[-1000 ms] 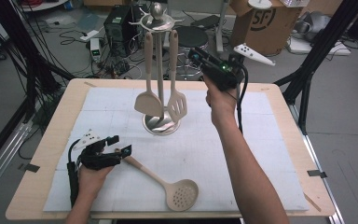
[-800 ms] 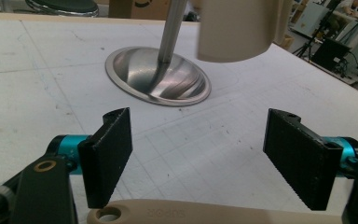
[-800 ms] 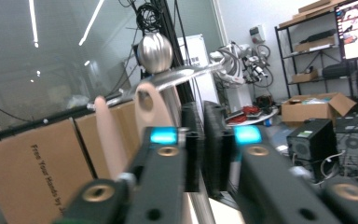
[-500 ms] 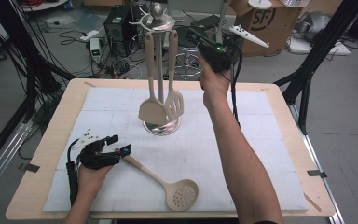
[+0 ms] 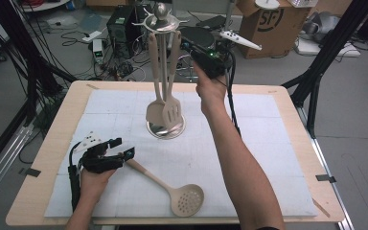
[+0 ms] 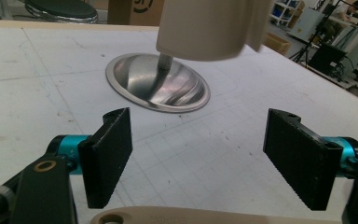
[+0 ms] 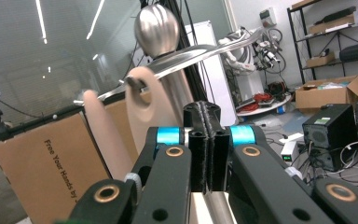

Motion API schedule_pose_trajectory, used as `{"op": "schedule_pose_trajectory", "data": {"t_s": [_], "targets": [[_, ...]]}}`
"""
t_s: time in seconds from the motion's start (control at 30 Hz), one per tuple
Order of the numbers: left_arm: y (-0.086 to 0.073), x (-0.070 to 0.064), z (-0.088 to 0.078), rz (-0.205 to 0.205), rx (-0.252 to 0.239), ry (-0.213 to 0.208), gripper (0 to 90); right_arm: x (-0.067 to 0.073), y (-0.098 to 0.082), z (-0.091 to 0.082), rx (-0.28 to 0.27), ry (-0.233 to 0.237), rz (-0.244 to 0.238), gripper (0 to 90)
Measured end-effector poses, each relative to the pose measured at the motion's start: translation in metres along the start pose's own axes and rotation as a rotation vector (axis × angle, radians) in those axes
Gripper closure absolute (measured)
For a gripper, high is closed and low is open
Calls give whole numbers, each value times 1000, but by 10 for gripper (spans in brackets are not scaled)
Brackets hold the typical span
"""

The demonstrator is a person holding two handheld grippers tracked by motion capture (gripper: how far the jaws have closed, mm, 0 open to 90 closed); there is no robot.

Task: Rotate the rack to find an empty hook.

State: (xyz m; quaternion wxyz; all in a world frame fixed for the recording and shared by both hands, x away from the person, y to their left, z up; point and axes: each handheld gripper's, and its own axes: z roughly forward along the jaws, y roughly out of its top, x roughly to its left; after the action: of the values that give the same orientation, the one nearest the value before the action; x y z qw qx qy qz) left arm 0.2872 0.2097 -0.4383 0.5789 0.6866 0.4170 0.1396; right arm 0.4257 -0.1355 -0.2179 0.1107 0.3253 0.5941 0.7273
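In the high view, the right tool [image 5: 191,48] was up in the upper middle of the frame, level with the top of the utensil stand [image 5: 165,72], just right of its hanger arms. In the right gripper view its pads were pressed flat together, clenched, after just closing, and nothing could be made out between the tips. Beyond them were the stand's silver knob [image 7: 156,29] and the holed handle end of a beige utensil [image 7: 142,100] hooked on a metal arm.

A spoon [image 5: 155,96] and a slotted spatula [image 5: 171,103] hung from the stand, their heads just above its round metal base [image 5: 166,129], near the centre of the white mat [image 5: 268,153] covering the bench [image 5: 297,96].

The left tool [image 5: 124,151] rested at the lower left of the frame, released, its pads wide apart around the handle end of the skimmer [image 5: 170,184] lying on the mat, perforated bowl toward the lower middle. In the left gripper view that handle end [image 6: 205,215] lay along the bottom edge between the spread pads, not gripped.
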Motion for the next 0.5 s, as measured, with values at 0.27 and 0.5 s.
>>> {"op": "schedule_pose_trajectory", "data": {"t_s": [0.27, 0.5], "targets": [[0, -1, 0, 3, 0, 0, 244, 23, -5, 5, 27, 53, -42, 899], [0, -1, 0, 2, 1, 0, 244, 37, -11, 16, 38, 75, -61, 899]]}}
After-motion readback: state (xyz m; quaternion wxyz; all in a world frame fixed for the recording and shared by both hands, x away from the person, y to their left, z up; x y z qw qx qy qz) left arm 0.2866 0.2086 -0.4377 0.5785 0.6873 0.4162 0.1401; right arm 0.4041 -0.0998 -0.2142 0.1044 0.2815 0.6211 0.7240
